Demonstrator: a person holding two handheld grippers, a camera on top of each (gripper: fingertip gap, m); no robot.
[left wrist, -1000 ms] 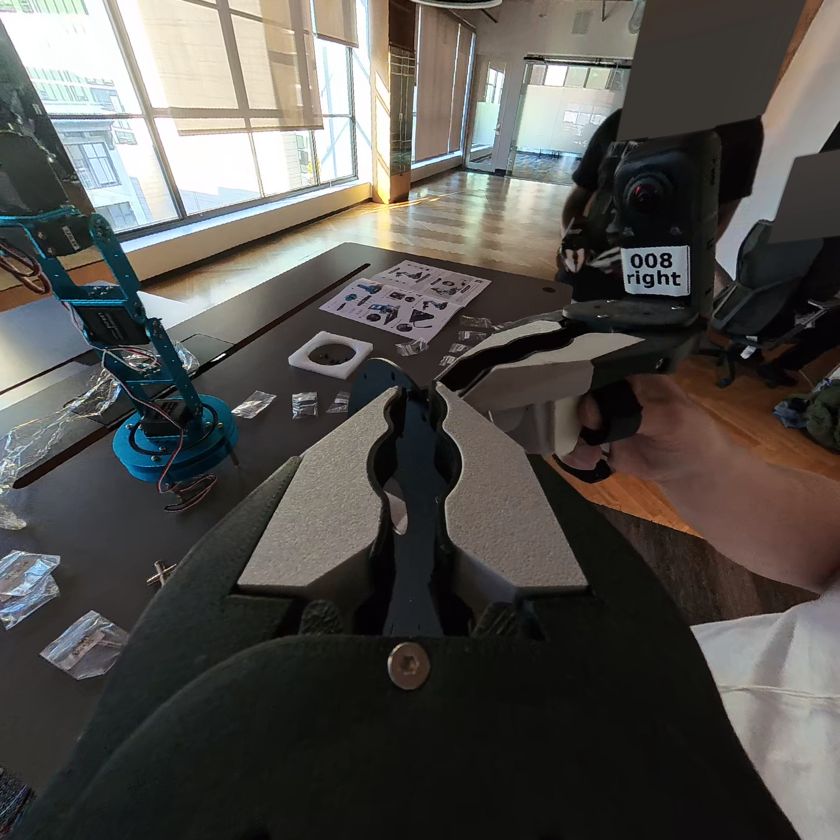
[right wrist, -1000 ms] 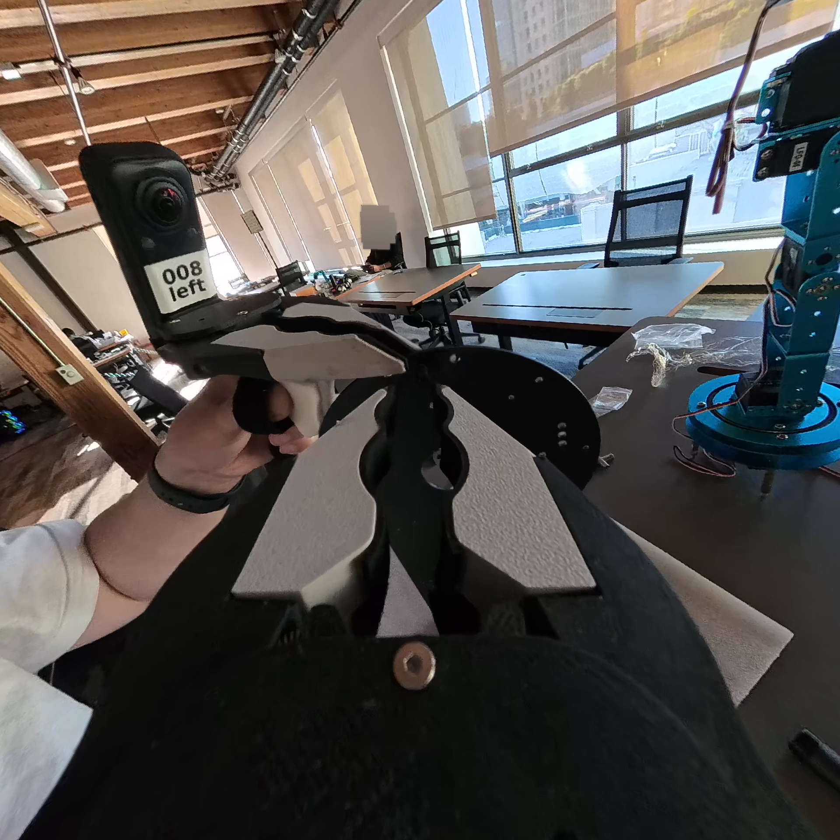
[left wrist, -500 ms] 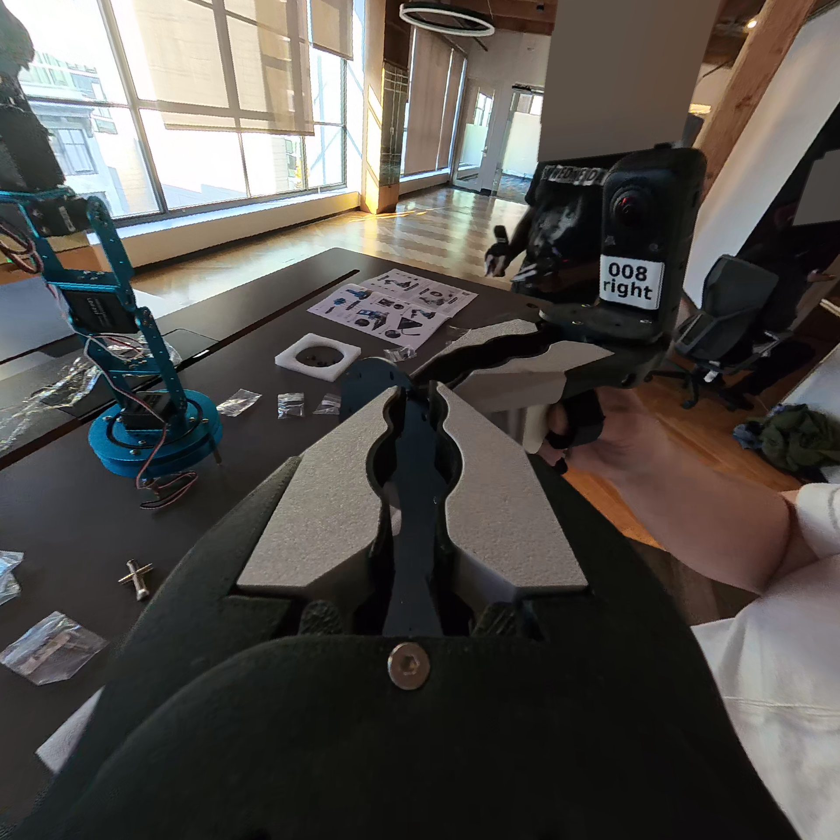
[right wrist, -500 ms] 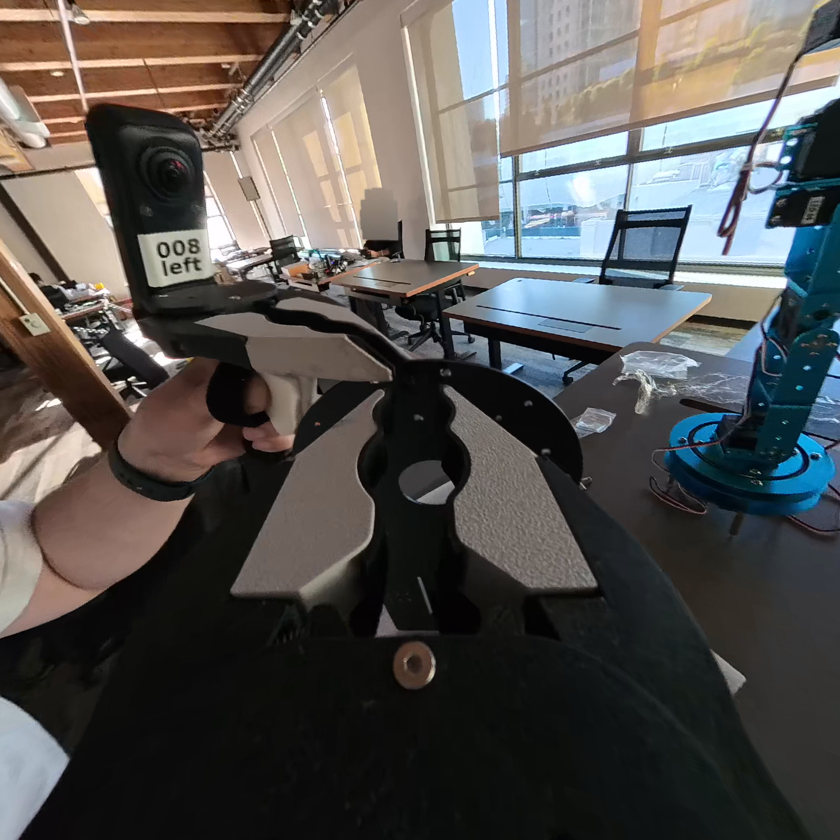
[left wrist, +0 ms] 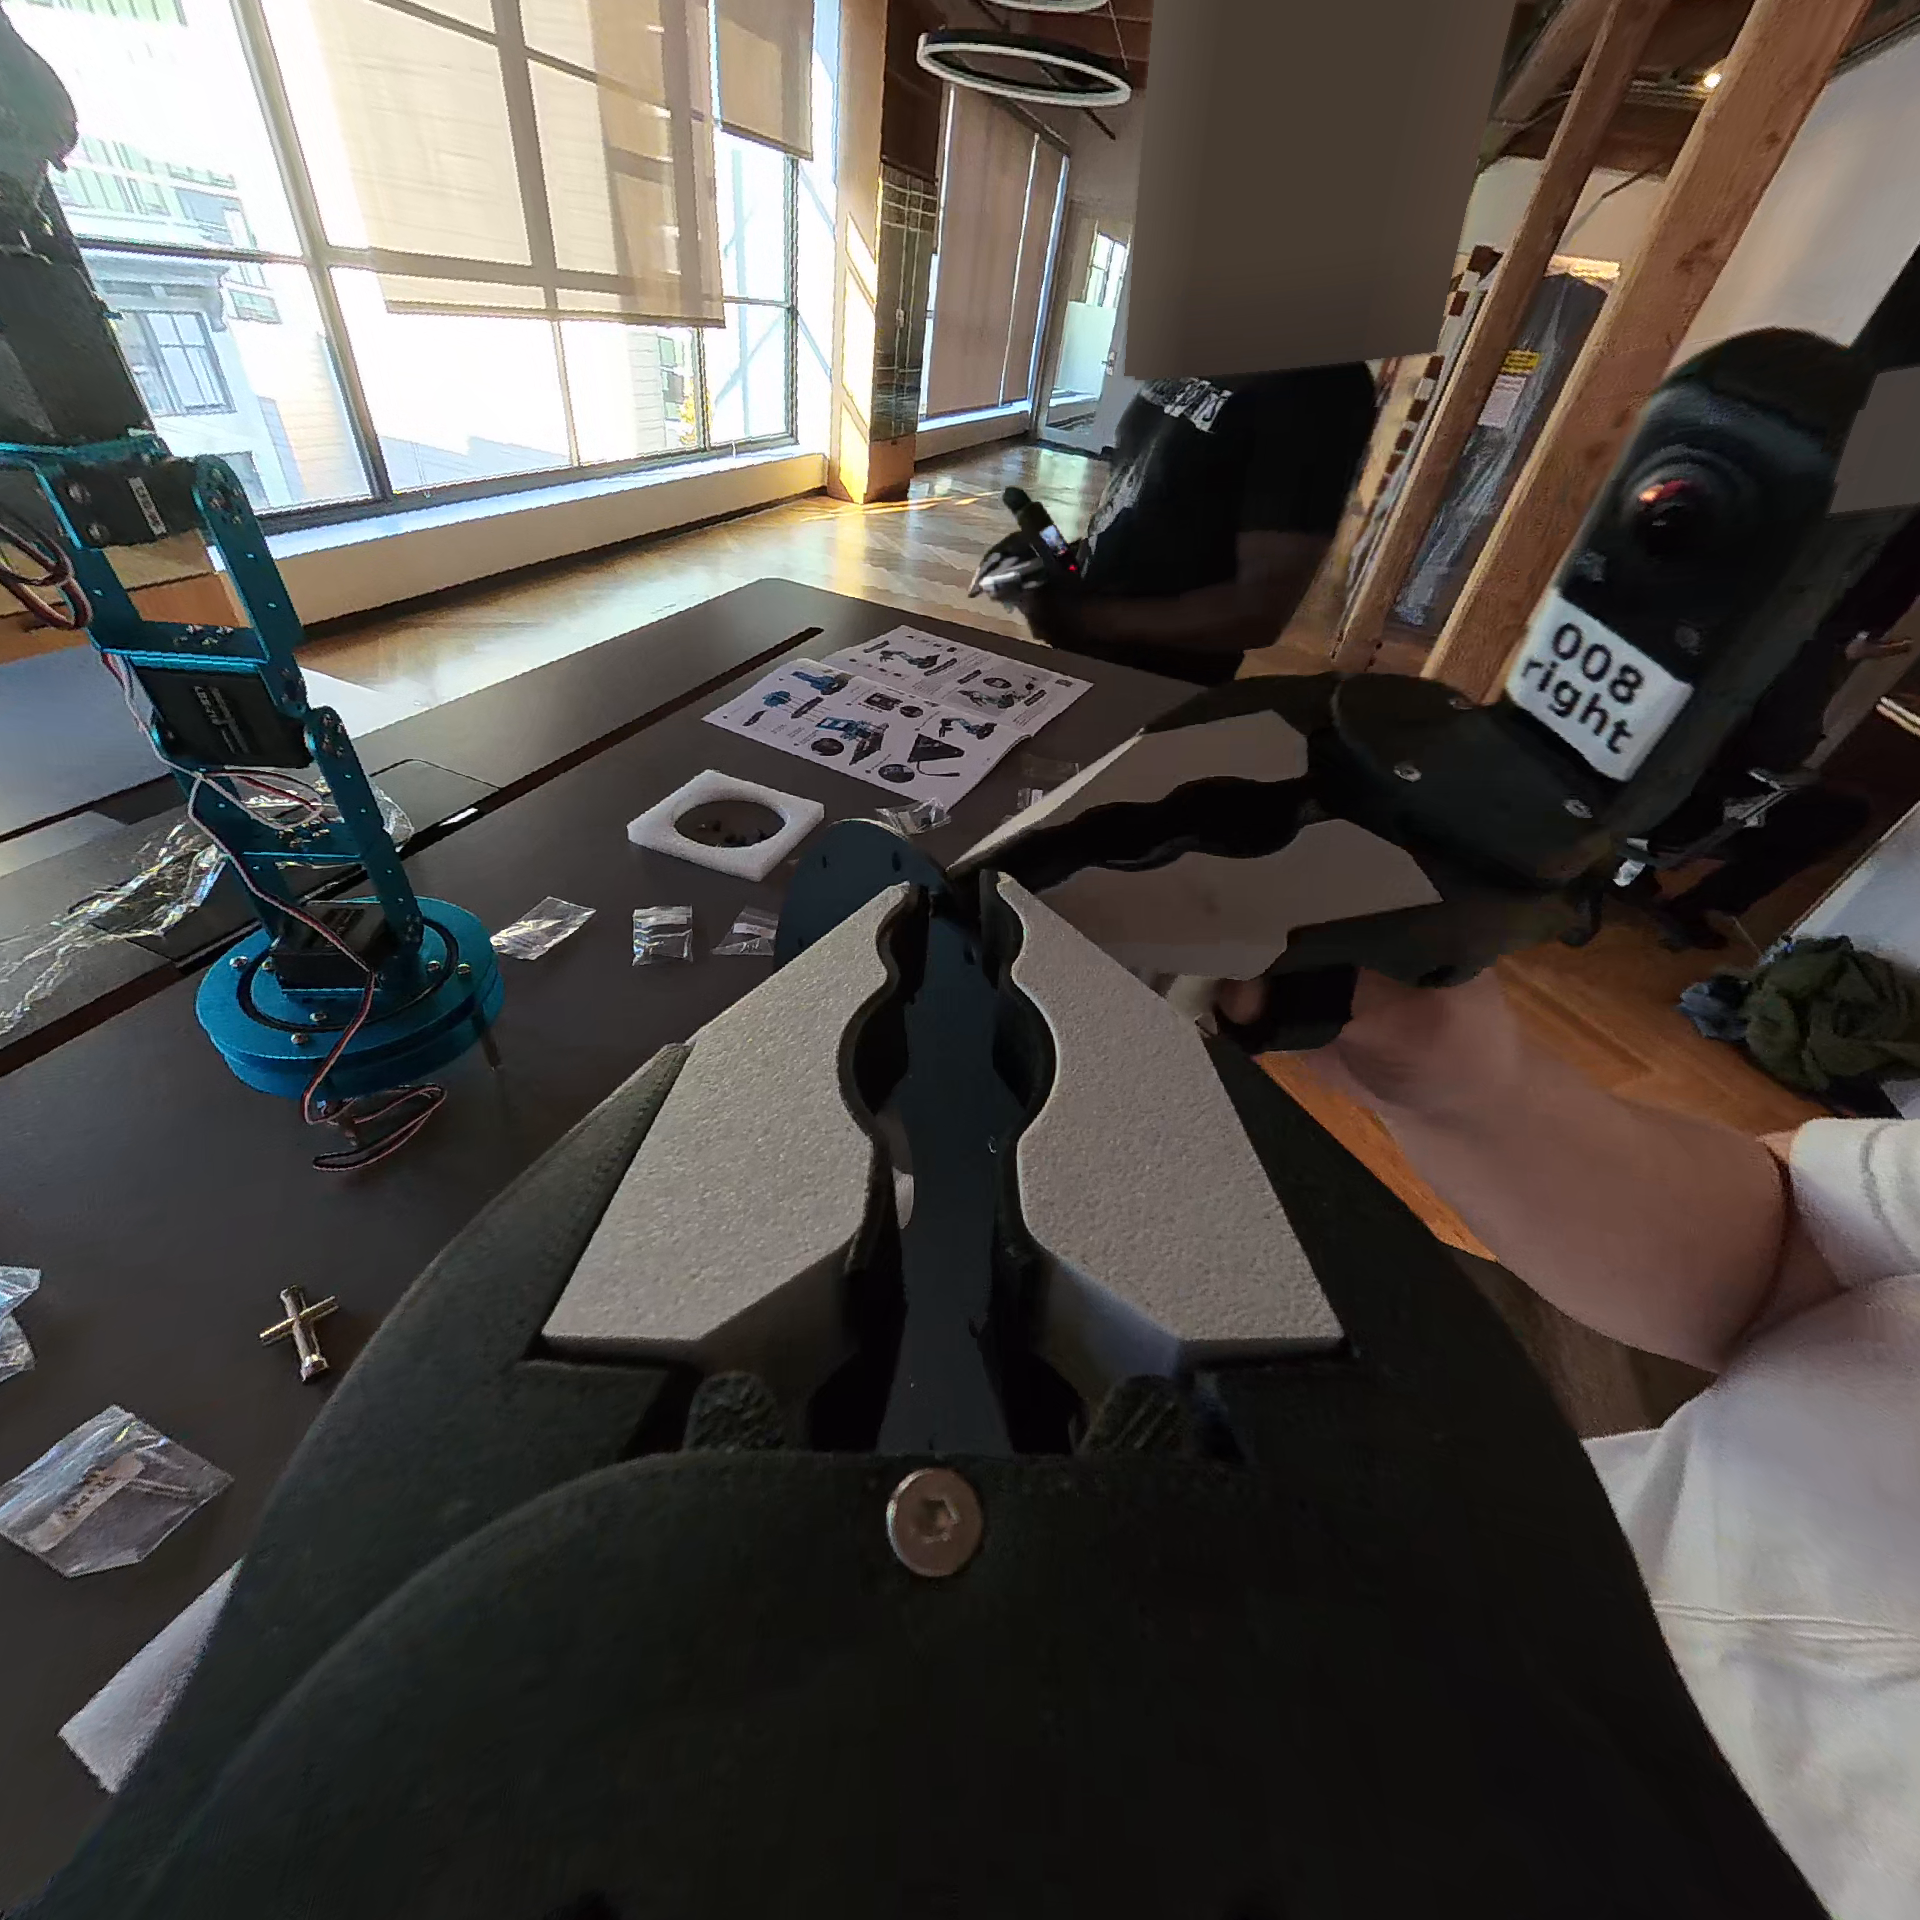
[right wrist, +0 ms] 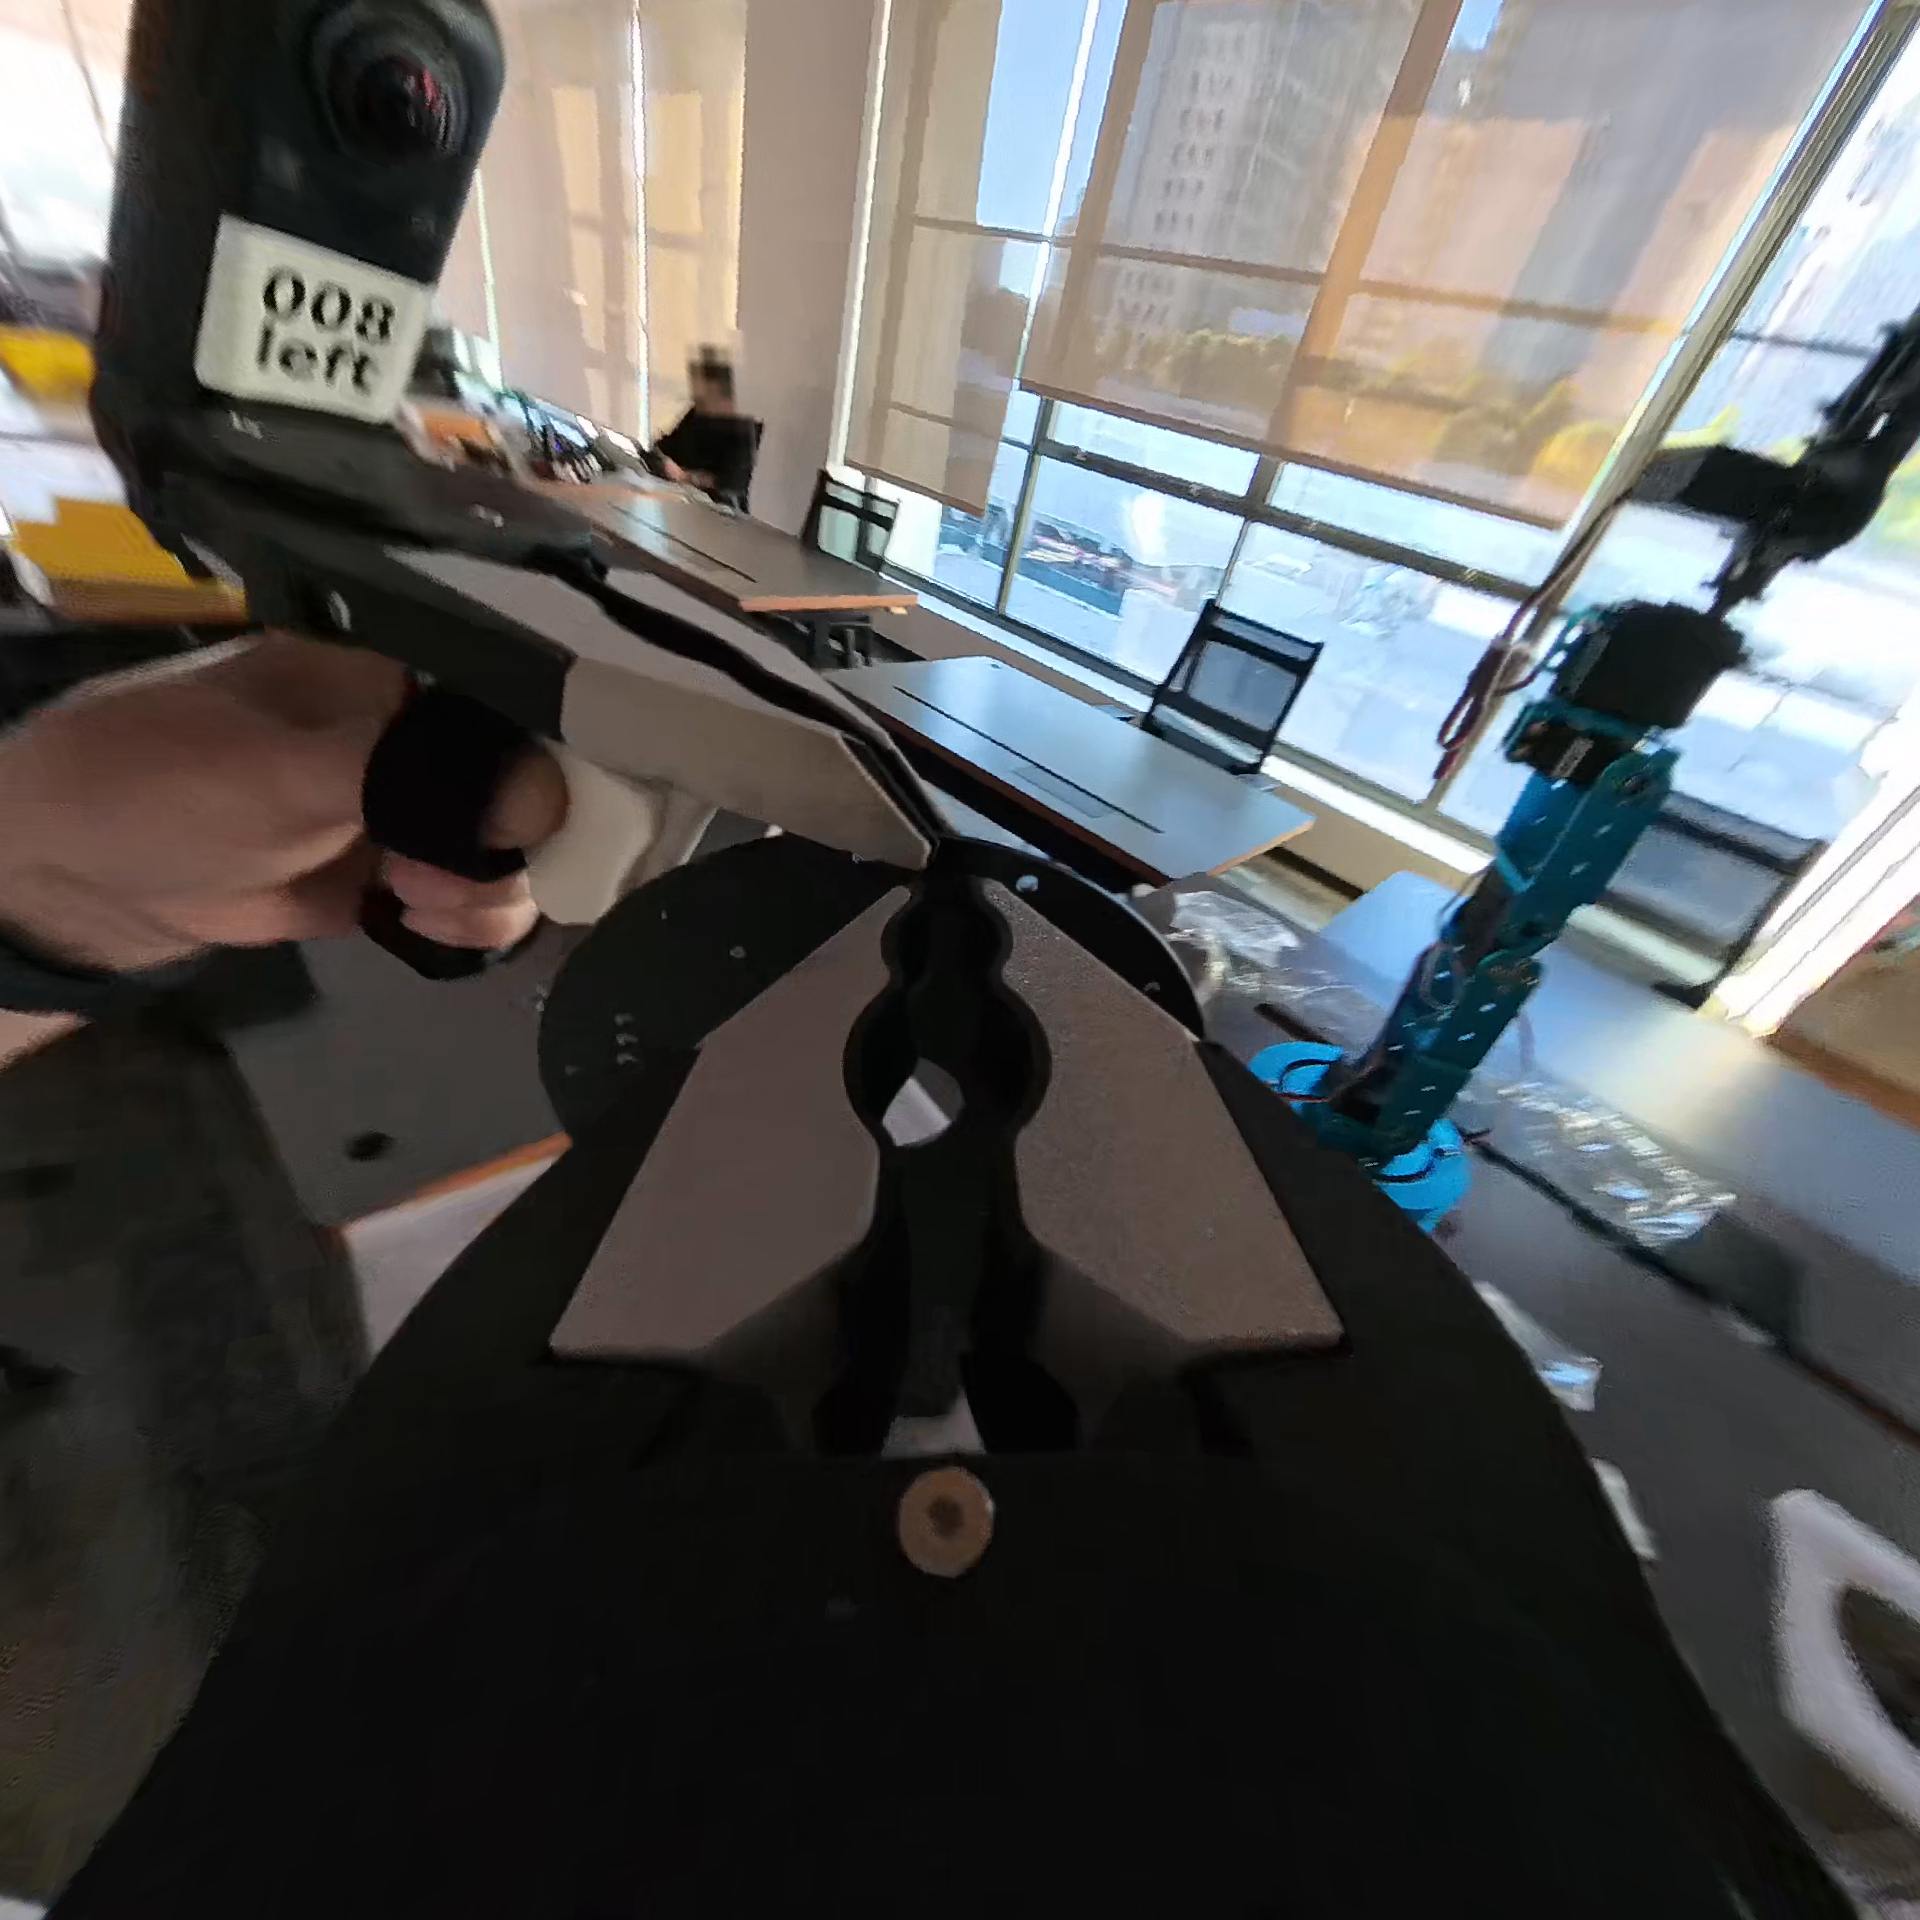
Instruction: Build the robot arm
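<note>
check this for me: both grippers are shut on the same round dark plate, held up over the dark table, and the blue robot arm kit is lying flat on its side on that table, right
Nearly. The blue robot arm kit is not lying down: the left wrist view shows it standing upright on its round base on the dark table. The rest holds: the left gripper and right gripper are both shut on the round dark plate, held above the table.

Blue robot arm (left wrist: 312,831) and small bags (left wrist: 662,932) crowd the dark table (left wrist: 156,1164) ahead.
</note>
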